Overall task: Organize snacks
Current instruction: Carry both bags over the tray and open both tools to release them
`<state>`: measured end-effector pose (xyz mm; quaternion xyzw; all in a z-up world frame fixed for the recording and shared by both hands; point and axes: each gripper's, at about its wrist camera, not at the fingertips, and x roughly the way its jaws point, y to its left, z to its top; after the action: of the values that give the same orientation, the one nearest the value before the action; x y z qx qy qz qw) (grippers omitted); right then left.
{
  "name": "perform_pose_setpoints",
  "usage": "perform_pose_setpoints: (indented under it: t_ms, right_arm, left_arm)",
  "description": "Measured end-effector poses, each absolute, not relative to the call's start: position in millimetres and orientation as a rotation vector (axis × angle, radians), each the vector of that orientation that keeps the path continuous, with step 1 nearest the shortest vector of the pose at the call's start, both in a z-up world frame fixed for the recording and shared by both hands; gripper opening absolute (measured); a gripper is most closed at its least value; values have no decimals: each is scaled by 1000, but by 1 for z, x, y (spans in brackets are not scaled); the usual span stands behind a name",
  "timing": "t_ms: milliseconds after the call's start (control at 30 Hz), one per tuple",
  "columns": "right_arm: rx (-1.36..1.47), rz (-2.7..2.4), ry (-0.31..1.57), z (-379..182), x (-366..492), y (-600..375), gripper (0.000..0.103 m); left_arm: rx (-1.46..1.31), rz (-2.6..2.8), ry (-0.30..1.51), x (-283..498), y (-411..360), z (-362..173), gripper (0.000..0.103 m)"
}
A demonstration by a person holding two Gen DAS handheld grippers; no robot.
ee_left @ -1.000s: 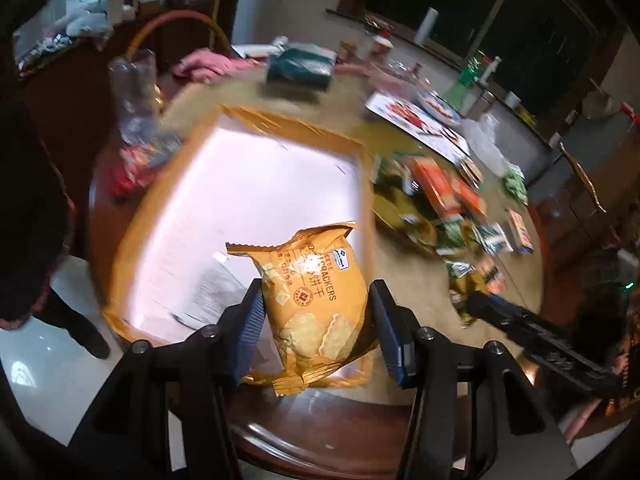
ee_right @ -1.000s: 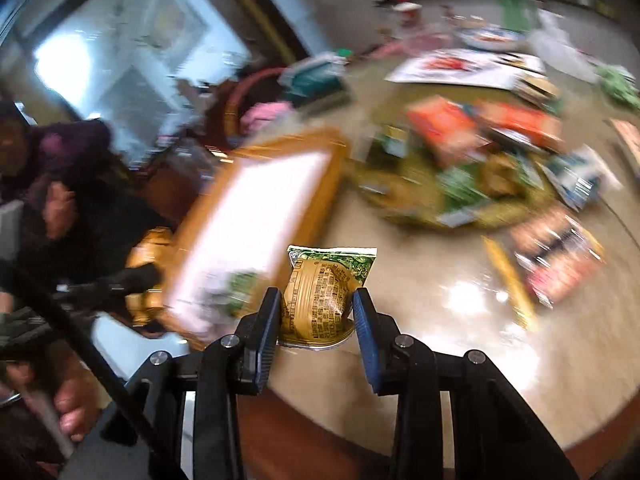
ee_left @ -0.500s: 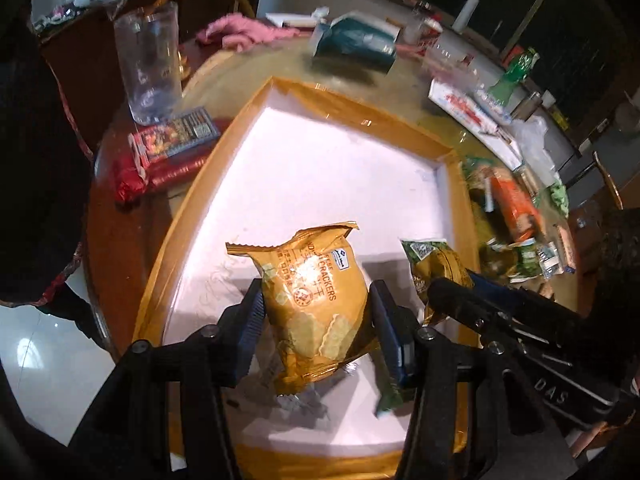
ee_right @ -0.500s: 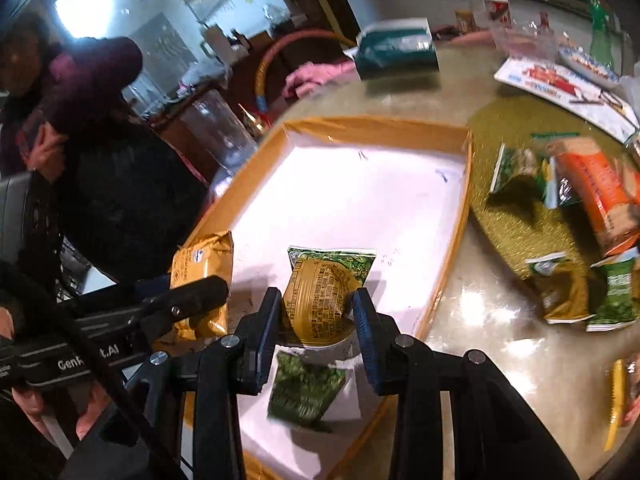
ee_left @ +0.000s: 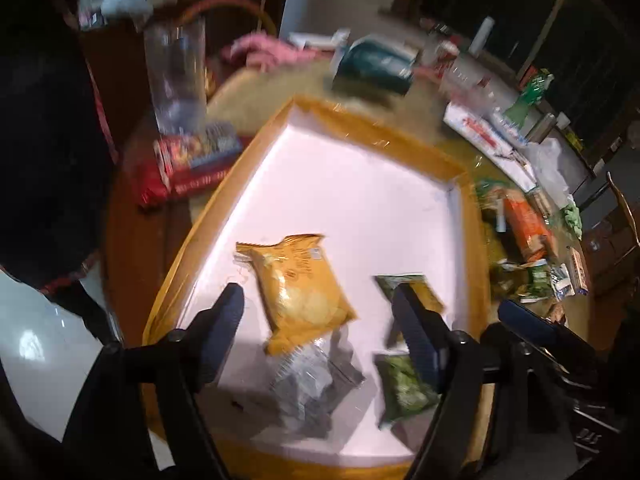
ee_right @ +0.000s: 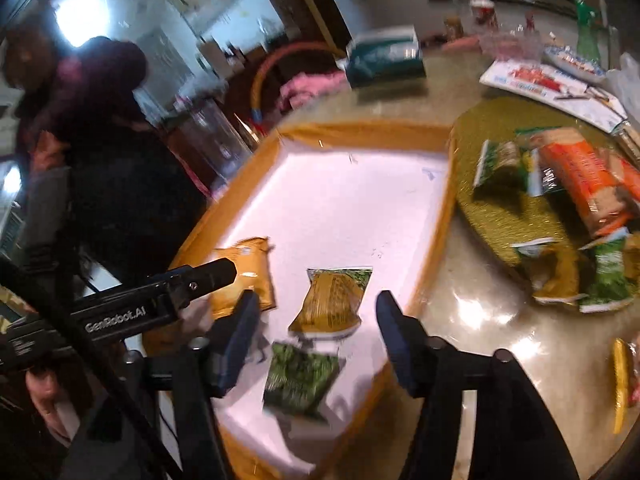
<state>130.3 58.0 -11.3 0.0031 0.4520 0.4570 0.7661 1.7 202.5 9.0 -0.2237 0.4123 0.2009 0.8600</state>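
Cracker packet (ee_left: 298, 286) and 2 snack packets (ee_right: 330, 302) in tray (ee_right: 360, 136), placemat (ee_right: 500, 208) right of tray

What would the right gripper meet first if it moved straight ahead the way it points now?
Probably the gold and green snack packet, which lies between the open fingers of the right gripper on the white floor of the tray. Depth is unclear.

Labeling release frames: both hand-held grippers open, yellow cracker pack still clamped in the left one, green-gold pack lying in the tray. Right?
Not quite. The left hand-held gripper is open and clamps nothing: the yellow cracker pack lies loose in the tray, per the left wrist view. The right hand-held gripper is open, and the green-gold pack lies in the tray.
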Motion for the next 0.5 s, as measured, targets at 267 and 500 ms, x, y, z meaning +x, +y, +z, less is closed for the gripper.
perform_pose_setpoints:
  t_ms: [267,500]
  right_arm:
    - [149,964,997,-12,127,-45,69]
    - [244,713,996,-21,156,-157,69]
  left_arm:
    - [-429,246,827,-5,114,27,82]
    - [-368,114,882,23,55,29,82]
